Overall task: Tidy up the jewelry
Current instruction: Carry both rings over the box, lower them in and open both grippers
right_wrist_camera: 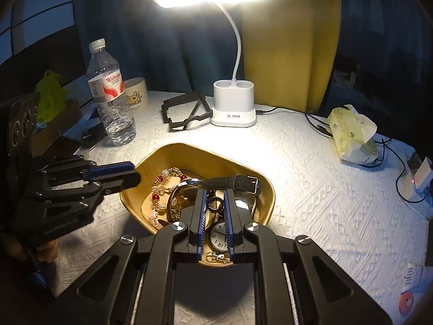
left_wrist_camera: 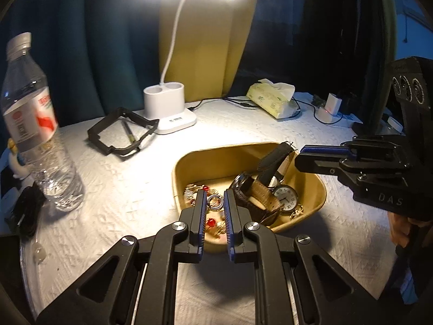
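A tan dish (left_wrist_camera: 230, 149) (right_wrist_camera: 189, 149) on the white cloth holds wristwatches with leather straps (left_wrist_camera: 270, 162), a pocket watch (left_wrist_camera: 285, 197) (right_wrist_camera: 219, 237) and a gold bracelet with red beads (right_wrist_camera: 162, 181). My left gripper (left_wrist_camera: 215, 197) hangs over the dish's near side, shut on a small silver ring (left_wrist_camera: 214, 202). In the right wrist view the left gripper (right_wrist_camera: 130, 174) comes in from the left at the dish rim. My right gripper (right_wrist_camera: 214, 197) is over the watches, shut on a small dark ring (right_wrist_camera: 215, 206). From the left wrist view the right gripper (left_wrist_camera: 299, 159) shows side-on at the dish's right edge.
A water bottle (left_wrist_camera: 35, 124) (right_wrist_camera: 111, 94) stands to the left. Behind the dish are a lit white desk lamp (left_wrist_camera: 167, 105) (right_wrist_camera: 234, 103) and a black frame (left_wrist_camera: 121, 132). A tissue pack (right_wrist_camera: 351, 132), cables and a charger (right_wrist_camera: 422, 176) lie to the right. A cup (right_wrist_camera: 136, 93) stands behind the bottle.
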